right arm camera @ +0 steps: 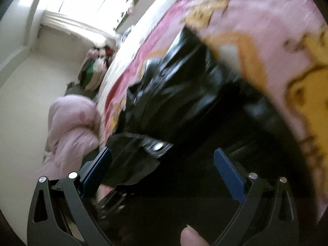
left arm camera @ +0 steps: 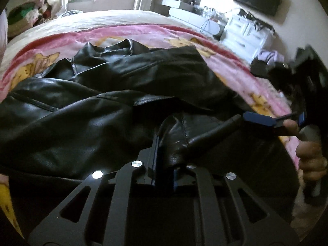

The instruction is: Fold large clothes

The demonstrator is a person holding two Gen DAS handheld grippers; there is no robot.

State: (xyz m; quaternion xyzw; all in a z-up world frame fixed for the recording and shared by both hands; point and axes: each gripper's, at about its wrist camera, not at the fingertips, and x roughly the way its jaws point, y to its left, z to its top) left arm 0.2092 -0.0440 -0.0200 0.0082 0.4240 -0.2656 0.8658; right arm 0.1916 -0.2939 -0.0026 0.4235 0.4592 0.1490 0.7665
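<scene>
**Tool status: left clamped on jacket, right spread and empty**

Left tool (left arm camera: 164,162): jaws drawn together on a bunched fold of the black leather jacket (left arm camera: 114,86), leather pinched directly between the blue pads. Right tool (right arm camera: 163,164): jaws wide apart, nothing between them; a flap of jacket with a metal snap (right arm camera: 157,146) lies just ahead, nearer its left pad, not touching as far as I can tell (frame is motion-blurred).

Left wrist view shows the right tool (left arm camera: 264,121) entering from the right, close beside the pinched fold, with the right hand (left arm camera: 311,155) on its grip.

Jacket lies crumpled on the pink and yellow blanket (left arm camera: 235,73) covering the bed. Its bulk spreads forward and to the left of the left tool; long axis runs roughly left-to-right in that view.

Judgement: fold is early, garment not yet squared. Right tool is nearer the loose snap flap, so it probably takes that edge while the left anchors.

Beyond: white dresser (left arm camera: 246,34), clothes pile (left arm camera: 28,16).
</scene>
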